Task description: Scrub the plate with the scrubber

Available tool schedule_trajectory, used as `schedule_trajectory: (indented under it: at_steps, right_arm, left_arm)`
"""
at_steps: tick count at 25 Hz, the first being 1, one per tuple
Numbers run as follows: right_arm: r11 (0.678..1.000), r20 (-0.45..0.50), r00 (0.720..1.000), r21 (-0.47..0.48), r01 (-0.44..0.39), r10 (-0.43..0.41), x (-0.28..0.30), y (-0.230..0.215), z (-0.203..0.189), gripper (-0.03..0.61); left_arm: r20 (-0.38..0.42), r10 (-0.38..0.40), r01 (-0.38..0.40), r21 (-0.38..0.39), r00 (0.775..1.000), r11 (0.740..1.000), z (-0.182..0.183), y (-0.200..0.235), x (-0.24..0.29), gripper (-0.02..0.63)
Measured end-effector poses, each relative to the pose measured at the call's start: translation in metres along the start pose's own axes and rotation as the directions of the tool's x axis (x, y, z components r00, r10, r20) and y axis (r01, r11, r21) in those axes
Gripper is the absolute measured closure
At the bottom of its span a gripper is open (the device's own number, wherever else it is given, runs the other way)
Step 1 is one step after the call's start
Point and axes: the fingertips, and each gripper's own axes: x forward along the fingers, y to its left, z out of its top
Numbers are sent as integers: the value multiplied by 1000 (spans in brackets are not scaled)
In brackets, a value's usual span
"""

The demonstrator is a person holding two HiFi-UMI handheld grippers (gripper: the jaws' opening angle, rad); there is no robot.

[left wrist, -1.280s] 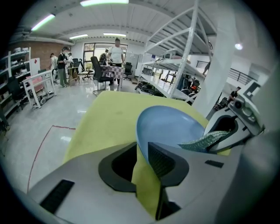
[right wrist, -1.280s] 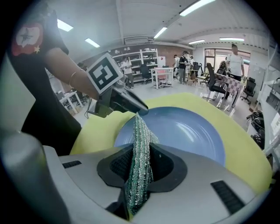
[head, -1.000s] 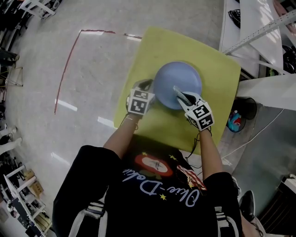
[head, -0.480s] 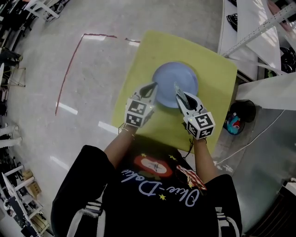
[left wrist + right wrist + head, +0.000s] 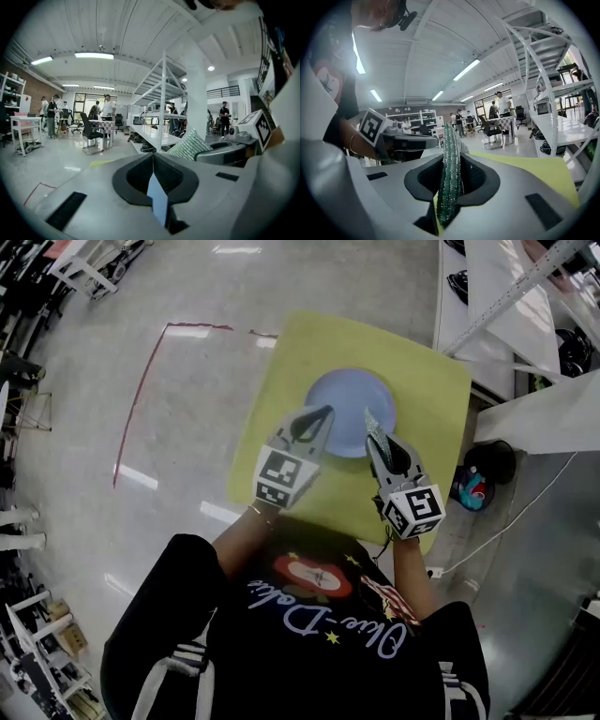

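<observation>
- The left hand-held gripper (image 5: 153,158) was clenched, its jaws together with nothing caught between them.
- The right hand-held gripper (image 5: 453,151) was grasping the green scrubber (image 5: 448,190), which stood on edge between its jaws.
- Both pointed out across the room, side by side.
- The blue plate (image 5: 352,397) lay flat on the yellow surface (image 5: 427,381), its near edge under both tips in the head view.

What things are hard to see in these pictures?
Plate: missing from both gripper views, which aim above it.
Its cleanliness: too small, head view.
Table near edge: head view, partly covered by left gripper and right gripper.
Scrubber bottom: right gripper view, buried between jaws.
</observation>
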Motion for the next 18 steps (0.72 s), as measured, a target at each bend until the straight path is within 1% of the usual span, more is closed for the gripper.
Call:
schedule_trajectory:
  at_steps: [4,8,12,18]
  right_arm:
    - [999,32,998,6,50,-50,-5,7,8,517]
    - [996,58,994,0,89,-89,-6,20,15,517]
    - [995,74,993,-13,97,-96,-6,36,22,517]
    - [994,77,992,-41,99,-96,-3,43,29,517]
  left_arm:
    - [22,-38,37,32,999,999,11,-3,-9,611]
    - [45,-48,47,34,998,998,18,2,-20,611]
    - [49,-45,43,32,998,999,19,6,-30,611]
    - [48,-40,40,17,998,999,19,8,-36,611]
